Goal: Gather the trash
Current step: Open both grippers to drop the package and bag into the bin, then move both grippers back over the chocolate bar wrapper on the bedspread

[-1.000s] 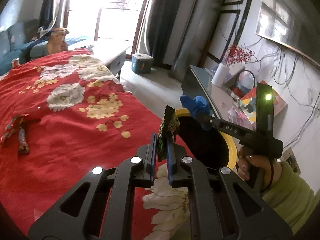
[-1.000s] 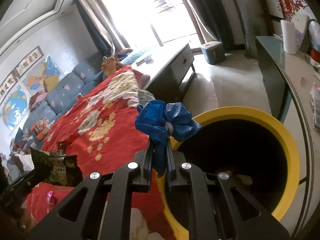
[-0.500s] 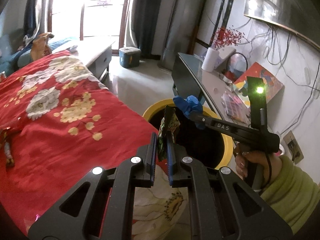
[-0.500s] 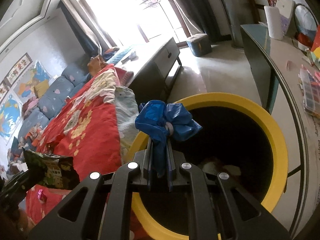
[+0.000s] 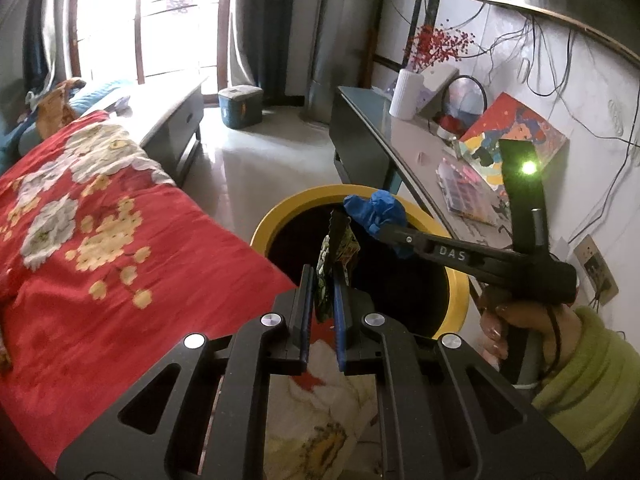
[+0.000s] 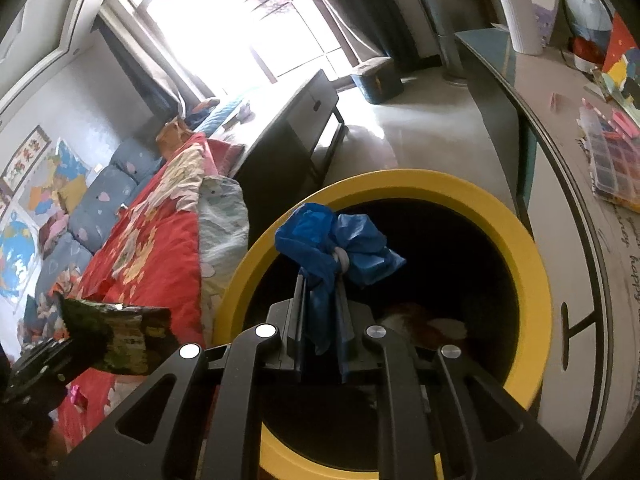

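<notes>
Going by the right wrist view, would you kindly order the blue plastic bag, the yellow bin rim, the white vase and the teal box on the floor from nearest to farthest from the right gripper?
1. Blue plastic bag: clamped in the right gripper.
2. Yellow bin rim: just beyond and below.
3. White vase on the right-hand table and teal box on the floor by the window: both far, too close to call.

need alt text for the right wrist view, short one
The right gripper pinches a crumpled blue plastic bag over the open mouth of a yellow-rimmed bin. At lower left, the left gripper holds a dark snack wrapper beside a red floral blanket.
</notes>
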